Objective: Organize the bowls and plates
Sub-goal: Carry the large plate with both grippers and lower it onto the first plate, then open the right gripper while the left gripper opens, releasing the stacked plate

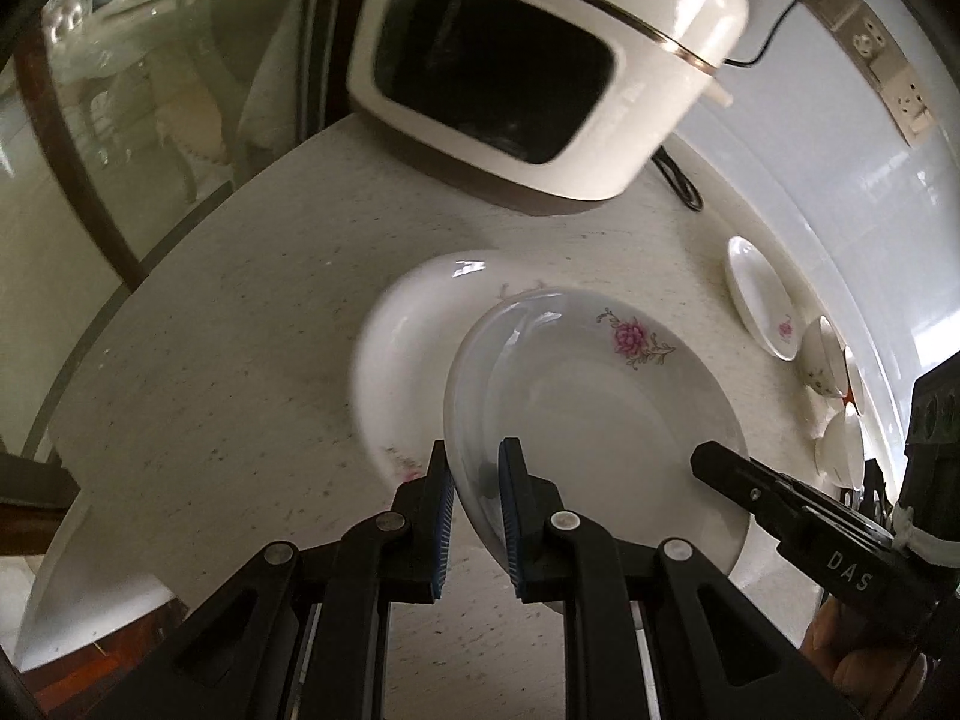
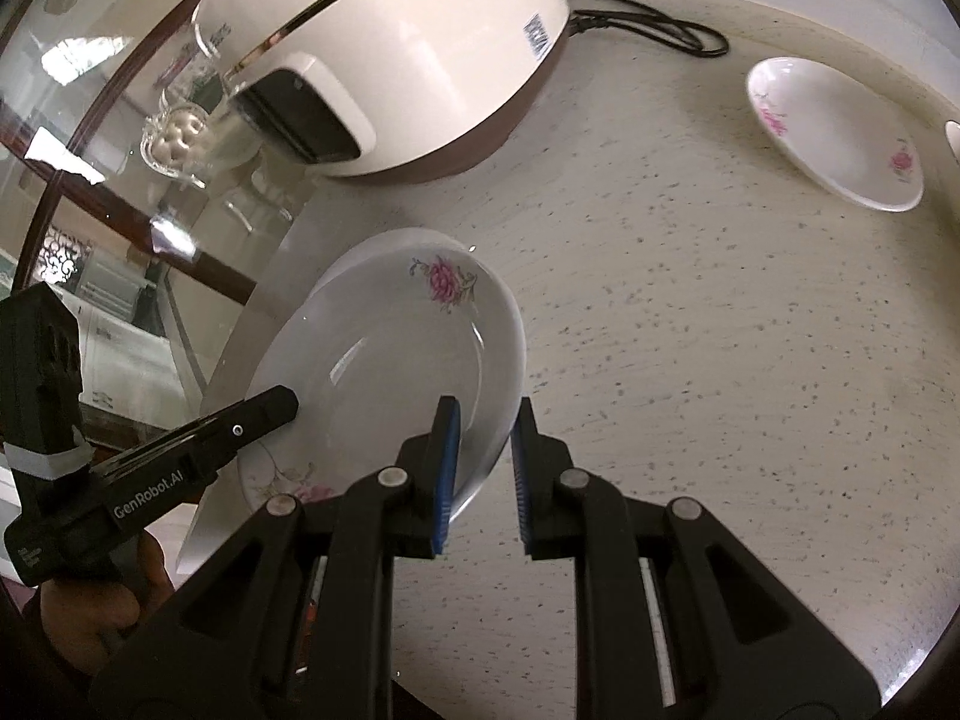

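A white plate with a pink flower (image 1: 600, 414) is held tilted above a second white plate (image 1: 402, 348) lying on the speckled counter. My left gripper (image 1: 474, 468) is shut on the held plate's near-left rim. My right gripper (image 2: 486, 438) straddles the same plate's (image 2: 396, 348) right rim, its jaws apart, and it also shows in the left wrist view (image 1: 720, 468). The lower plate (image 2: 282, 480) peeks out beneath. Another flowered plate (image 2: 834, 132) lies at the back right.
A white rice cooker (image 1: 540, 60) with its black cord (image 2: 648, 24) stands at the back of the counter (image 1: 240, 330). Several small bowls (image 1: 834, 396) sit by the tiled wall at right. A glass cabinet door (image 2: 120, 150) borders the counter's left edge.
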A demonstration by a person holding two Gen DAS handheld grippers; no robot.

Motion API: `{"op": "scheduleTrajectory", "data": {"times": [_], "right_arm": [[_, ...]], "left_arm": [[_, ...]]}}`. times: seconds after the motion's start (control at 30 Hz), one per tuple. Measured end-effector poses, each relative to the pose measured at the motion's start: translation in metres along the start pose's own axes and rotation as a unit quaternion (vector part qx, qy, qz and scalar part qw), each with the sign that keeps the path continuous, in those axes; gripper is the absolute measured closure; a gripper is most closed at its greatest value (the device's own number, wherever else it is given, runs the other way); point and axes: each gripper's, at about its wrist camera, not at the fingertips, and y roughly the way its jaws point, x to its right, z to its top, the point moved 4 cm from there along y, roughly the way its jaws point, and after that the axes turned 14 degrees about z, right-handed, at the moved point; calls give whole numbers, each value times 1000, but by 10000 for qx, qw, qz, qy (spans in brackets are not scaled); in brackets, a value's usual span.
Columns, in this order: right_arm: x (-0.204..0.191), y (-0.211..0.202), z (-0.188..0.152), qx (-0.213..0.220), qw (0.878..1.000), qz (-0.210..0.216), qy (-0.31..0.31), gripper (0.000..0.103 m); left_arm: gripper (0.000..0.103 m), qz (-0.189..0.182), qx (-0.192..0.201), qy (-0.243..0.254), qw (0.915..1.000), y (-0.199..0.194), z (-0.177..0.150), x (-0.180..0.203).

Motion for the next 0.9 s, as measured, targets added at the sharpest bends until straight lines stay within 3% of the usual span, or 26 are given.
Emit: {"op": "scheduleTrajectory", "data": {"times": [0.9], "right_arm": [[-5, 36, 0, -541, 9984, -79, -137, 79]], "left_arm": [[88, 280, -254, -266, 9989, 18, -2, -15]]}}
